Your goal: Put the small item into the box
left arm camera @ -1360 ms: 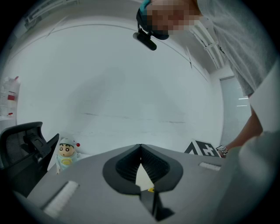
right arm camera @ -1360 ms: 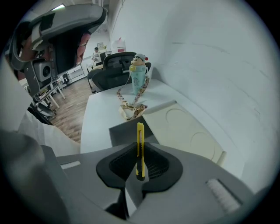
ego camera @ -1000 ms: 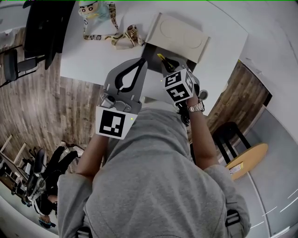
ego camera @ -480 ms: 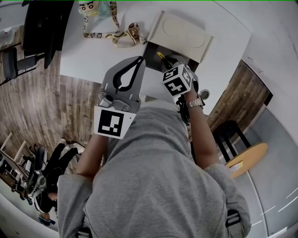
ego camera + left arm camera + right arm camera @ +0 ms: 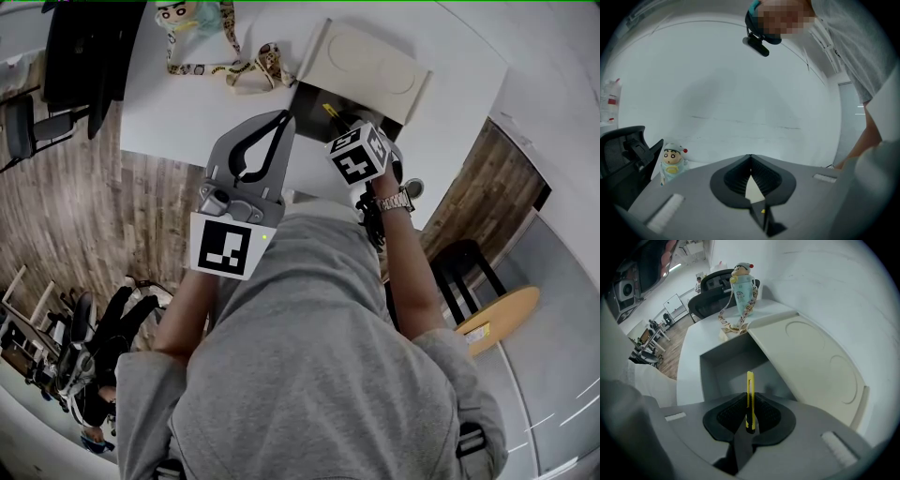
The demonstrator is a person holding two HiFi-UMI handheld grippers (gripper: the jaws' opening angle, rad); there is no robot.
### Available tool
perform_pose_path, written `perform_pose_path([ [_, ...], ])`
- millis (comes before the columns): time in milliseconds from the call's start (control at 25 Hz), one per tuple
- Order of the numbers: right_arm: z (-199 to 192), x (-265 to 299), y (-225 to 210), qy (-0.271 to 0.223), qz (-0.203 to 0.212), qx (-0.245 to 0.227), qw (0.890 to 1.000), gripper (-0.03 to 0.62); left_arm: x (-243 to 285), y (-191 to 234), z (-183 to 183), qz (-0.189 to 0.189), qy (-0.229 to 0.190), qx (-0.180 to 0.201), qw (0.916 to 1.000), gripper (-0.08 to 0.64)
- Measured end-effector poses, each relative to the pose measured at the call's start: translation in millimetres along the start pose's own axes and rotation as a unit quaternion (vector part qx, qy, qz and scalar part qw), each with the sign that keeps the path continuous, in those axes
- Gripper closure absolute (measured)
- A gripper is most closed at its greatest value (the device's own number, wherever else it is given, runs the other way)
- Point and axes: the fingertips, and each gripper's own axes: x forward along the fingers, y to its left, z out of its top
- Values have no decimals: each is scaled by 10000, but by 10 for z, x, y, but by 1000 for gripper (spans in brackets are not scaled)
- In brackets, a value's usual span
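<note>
right gripper (image 5: pixel 749 405) nearer box (image 5: pixel 717 363), yellow cutter (image 5: pixel 750 385) seemingly over it

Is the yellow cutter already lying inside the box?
No, the yellow cutter is clamped in the right claw, held before the open box.

The box (image 5: pixel 710 376) is seen open at the top, its inside bare, and a clear way down into it is offered straight ahead of the right gripper (image 5: pixel 750 416), in which a yellow cutter (image 5: pixel 750 394) is clamped. On the right of that view the way is barred by the raised lid (image 5: pixel 811 362), tilted up along the box's long side. Past the far corner, the lanyard (image 5: pixel 732 324) and the figure-topped bottle (image 5: pixel 742 289) are found on the table (image 5: pixel 689 366), near the box but outside it. The left gripper (image 5: pixel 246 169), closed on nothing, is held beside the box's corner, not over its mouth.
</note>
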Motion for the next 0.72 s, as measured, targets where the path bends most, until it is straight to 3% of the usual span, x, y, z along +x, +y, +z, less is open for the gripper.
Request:
perform_pose_path([
  [720,-110,141,-81,197,-129,211,9995,529,-2,24,-42,57,41,-36,10000,557],
])
